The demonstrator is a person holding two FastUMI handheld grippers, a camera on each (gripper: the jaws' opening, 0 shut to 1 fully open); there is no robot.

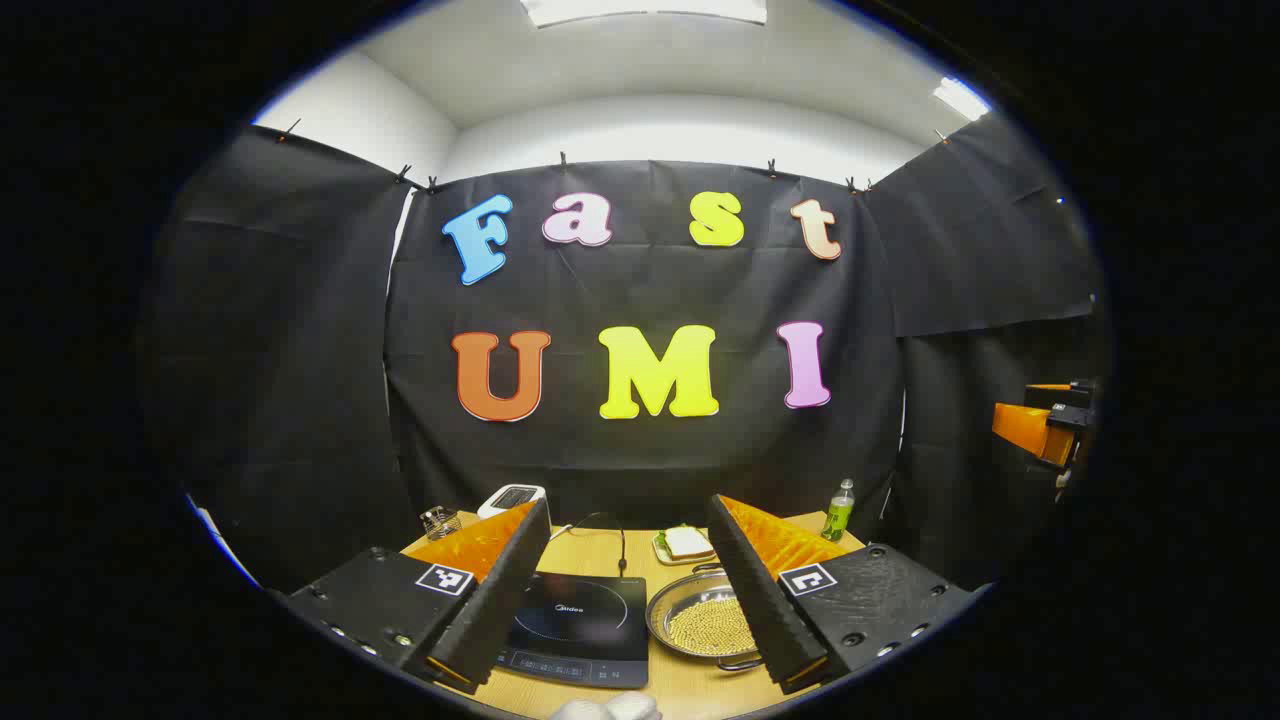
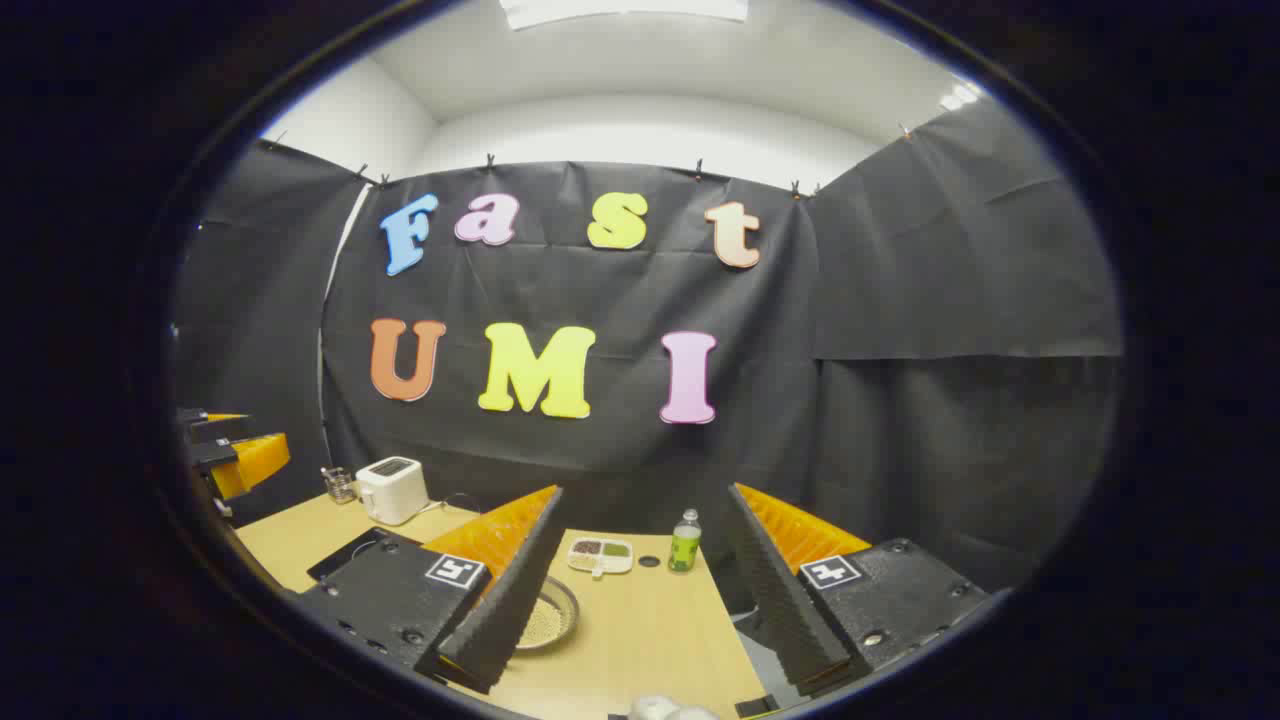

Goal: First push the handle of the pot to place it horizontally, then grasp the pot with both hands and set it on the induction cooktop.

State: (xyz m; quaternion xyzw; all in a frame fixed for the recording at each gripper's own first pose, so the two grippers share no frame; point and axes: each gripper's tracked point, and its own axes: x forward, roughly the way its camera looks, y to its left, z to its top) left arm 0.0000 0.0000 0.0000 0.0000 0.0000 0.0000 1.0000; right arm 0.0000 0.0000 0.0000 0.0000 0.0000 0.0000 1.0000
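A shallow steel pot (image 1: 700, 625) holding small yellow beads rests on the wooden table (image 1: 600, 550), just right of the black induction cooktop (image 1: 580, 625). One loop handle (image 1: 742, 662) points toward me and the other handle (image 1: 706, 569) points away. My left gripper (image 1: 630, 505) hovers open above and in front of both, holding nothing. In the right gripper view, the pot (image 2: 555, 615) is partly hidden behind my left finger, and my right gripper (image 2: 647, 492) is open over the table (image 2: 640, 630) to the pot's right. The cooktop's corner (image 2: 340, 555) shows at the left.
At the back of the table stand a white toaster (image 2: 392, 490), a small glass jar (image 1: 440, 520), a plate of food (image 2: 600, 555) and a green bottle (image 2: 685, 540). The table's right edge (image 2: 735, 640) drops off near my right gripper. A white-gloved hand (image 1: 605, 708) is at the bottom.
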